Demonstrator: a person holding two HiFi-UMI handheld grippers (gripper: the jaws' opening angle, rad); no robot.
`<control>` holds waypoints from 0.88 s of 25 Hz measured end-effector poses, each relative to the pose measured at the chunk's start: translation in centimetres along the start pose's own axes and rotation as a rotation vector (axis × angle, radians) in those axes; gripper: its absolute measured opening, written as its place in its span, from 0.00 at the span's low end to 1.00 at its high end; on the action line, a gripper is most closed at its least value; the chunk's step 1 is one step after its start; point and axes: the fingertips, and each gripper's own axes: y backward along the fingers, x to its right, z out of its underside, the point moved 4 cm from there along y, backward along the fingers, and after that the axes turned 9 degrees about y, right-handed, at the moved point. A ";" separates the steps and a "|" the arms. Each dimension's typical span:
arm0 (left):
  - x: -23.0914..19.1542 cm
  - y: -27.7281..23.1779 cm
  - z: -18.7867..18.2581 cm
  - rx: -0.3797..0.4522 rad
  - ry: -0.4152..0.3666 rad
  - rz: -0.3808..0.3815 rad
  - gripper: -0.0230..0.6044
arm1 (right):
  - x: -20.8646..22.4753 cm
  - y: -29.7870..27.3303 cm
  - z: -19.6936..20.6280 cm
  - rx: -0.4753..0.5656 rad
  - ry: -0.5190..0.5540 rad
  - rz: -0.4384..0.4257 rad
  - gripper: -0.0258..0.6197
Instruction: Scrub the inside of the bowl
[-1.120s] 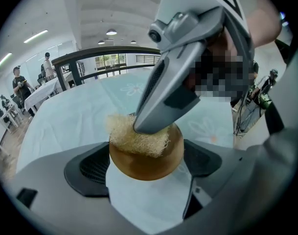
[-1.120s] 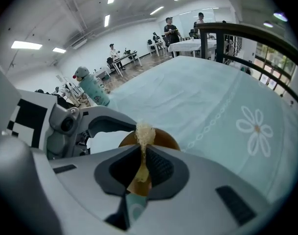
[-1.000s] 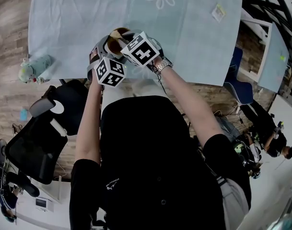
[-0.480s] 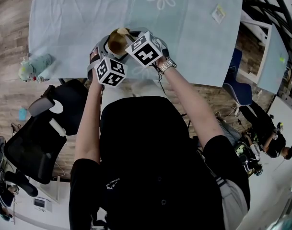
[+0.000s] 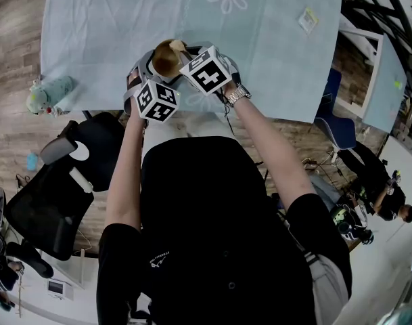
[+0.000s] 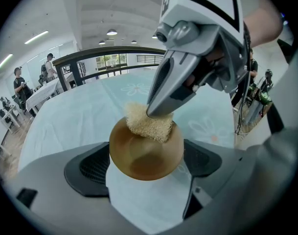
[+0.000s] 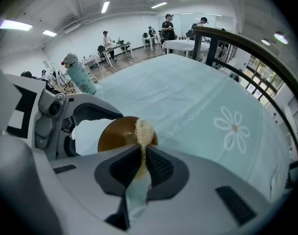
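A small brown bowl (image 5: 165,57) is held above the near edge of the table, tipped on its side with my left gripper (image 5: 150,68) shut on it. In the left gripper view the bowl (image 6: 145,156) sits between the two dark pads (image 6: 89,168), its hollow facing the camera. My right gripper (image 6: 156,112) comes in from above, shut on a pale, rough scrub pad (image 6: 148,124) that rests on the bowl's upper rim and inner wall. In the right gripper view the pad (image 7: 144,130) stands edge-on between the jaws of that gripper (image 7: 143,161), against the bowl (image 7: 115,137).
A light teal cloth with flower prints covers the table (image 5: 273,39). A small card (image 5: 308,17) lies at its far right. A teal bottle (image 5: 50,95) stands at the left edge. A black chair (image 5: 53,202) is at my lower left. People stand at tables far behind.
My right gripper has shifted slightly to the right with the scrub pad against the bowl. The left gripper and bowl have stayed almost still.
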 end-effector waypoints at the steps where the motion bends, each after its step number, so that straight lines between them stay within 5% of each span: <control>1: 0.0 0.0 0.0 0.000 0.000 -0.002 0.78 | -0.1 -0.1 0.1 -0.003 -0.015 -0.009 0.10; 22: 0.0 -0.1 0.0 0.004 0.018 -0.008 0.78 | -4.0 -1.2 -1.0 0.049 -0.132 -0.214 0.10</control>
